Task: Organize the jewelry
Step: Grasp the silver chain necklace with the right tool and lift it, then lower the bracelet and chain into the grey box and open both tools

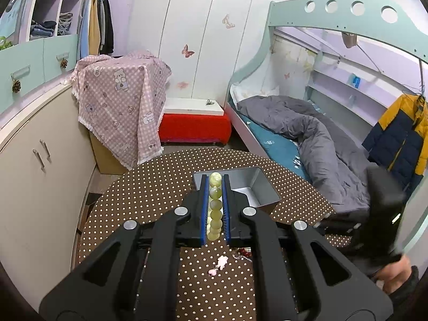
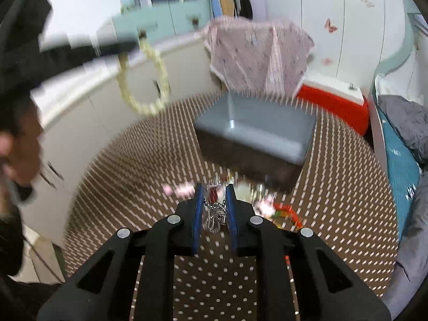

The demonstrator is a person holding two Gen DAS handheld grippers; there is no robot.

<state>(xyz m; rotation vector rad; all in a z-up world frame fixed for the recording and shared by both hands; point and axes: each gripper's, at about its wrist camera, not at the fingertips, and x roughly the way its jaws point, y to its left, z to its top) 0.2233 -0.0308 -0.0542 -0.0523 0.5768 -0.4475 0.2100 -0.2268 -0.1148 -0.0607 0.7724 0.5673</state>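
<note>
Left tongs (image 1: 215, 187) clench round pale-green beads (image 1: 215, 206); right tongs (image 2: 214, 195) straddle a metal ball-chain (image 2: 214, 206), grip unclear.

I see the box (image 2: 256, 131) on the table (image 2: 334, 200) at frame centre, the jewelry pile (image 2: 240, 195) just before it by my right gripper (image 2: 215, 208), and the bead bracelet (image 2: 144, 77) hanging upper left from my left gripper (image 1: 215, 184).
</note>
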